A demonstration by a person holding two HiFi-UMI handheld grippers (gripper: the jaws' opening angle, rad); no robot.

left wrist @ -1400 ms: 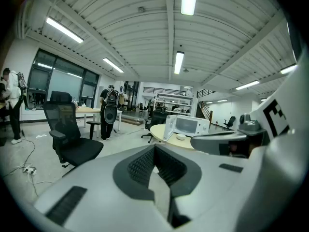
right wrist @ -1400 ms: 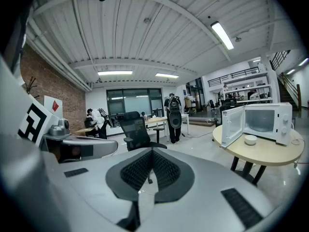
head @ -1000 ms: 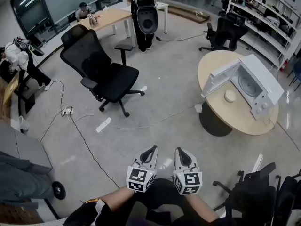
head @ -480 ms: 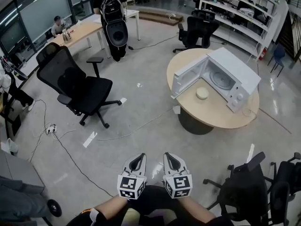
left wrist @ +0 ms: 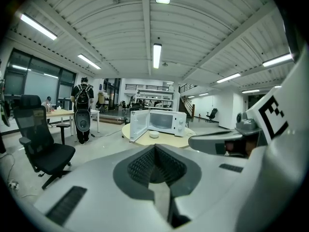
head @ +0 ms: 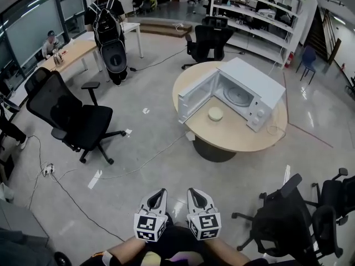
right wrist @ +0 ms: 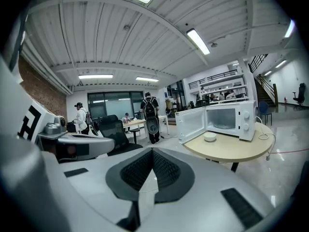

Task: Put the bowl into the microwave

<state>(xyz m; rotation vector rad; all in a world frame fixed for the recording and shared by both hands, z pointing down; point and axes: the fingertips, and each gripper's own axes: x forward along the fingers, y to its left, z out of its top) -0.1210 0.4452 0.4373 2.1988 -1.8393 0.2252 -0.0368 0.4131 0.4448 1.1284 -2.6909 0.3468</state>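
Note:
A small cream bowl [head: 215,113] sits on the round wooden table [head: 238,136], just in front of the white microwave [head: 249,90], whose door [head: 197,97] stands swung open to the left. The same bowl [left wrist: 154,135] [right wrist: 209,137] shows far off in both gripper views. My left gripper [head: 158,194] and right gripper [head: 194,193] hang side by side near the bottom of the head view, several steps short of the table. Each is shut with nothing between its jaws.
Black office chairs stand around: one at left [head: 66,115], one behind the table [head: 208,40], two at lower right [head: 288,215]. Cables trail over the grey floor [head: 138,165]. A person with a backpack [head: 108,32] stands by a long desk [head: 72,51].
The view has swung and advanced: the table with the microwave has shifted from the right towards the centre and looks closer. Both grippers stay shut and side by side.

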